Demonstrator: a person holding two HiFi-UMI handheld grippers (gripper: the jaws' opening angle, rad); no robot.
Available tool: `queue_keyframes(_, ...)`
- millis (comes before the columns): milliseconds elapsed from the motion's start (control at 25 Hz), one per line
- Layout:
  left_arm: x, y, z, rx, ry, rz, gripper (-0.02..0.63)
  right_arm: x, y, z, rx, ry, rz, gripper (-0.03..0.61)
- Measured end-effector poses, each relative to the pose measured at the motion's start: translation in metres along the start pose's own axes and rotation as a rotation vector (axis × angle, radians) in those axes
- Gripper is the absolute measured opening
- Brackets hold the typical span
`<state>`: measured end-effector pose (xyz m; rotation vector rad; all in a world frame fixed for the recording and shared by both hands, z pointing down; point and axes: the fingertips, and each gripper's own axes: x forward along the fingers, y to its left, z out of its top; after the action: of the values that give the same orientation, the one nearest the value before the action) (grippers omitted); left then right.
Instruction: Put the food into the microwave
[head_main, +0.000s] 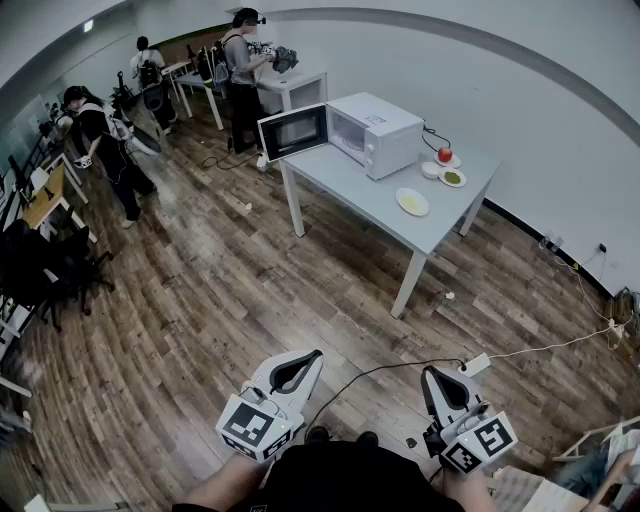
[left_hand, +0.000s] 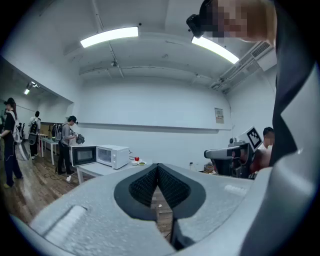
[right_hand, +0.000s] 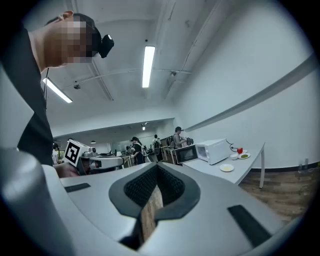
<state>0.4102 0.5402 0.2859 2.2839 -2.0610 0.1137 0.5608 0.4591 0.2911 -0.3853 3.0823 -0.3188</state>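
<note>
Close below the camera, the left gripper (head_main: 300, 368) and right gripper (head_main: 437, 385) are hanging shut, empty and level. Well ahead across the floor, food (head_main: 412, 202) is sitting on the table (head_main: 350, 195), right of the open microwave (head_main: 378, 132), seemingly nearer the right gripper.

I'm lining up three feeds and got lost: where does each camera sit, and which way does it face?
Head view: on the person's head, steeply down at the floor; forearms, left claw and right claw at the bottom.
Left gripper view: on the left claw, about level, toward the microwave; own shut jaws, person's torso at right.
Right gripper view: on the right claw, level; own shut jaws, torso at left.
Shared: all show the microwave on the table.
</note>
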Motion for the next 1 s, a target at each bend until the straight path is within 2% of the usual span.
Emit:
queue_keyframes(360, 0.014, -0.021, 0.004, 0.014, 0.012, 0.021, 0.006, -0.021, -0.019, 0.004, 0.003, -0.014, 0.003, 0.012)
queue_keyframes(600, 0.023, -0.038, 0.001, 0.004, 0.015, 0.056, 0.006, -0.04, -0.034, -0.004, 0.052, -0.021, 0.047, 0.012)
queue_keyframes(1000, 0.041, -0.044, 0.001, -0.007, 0.012, 0.099, 0.006, -0.05, -0.054, -0.006, 0.057, -0.013, 0.085, 0.014)
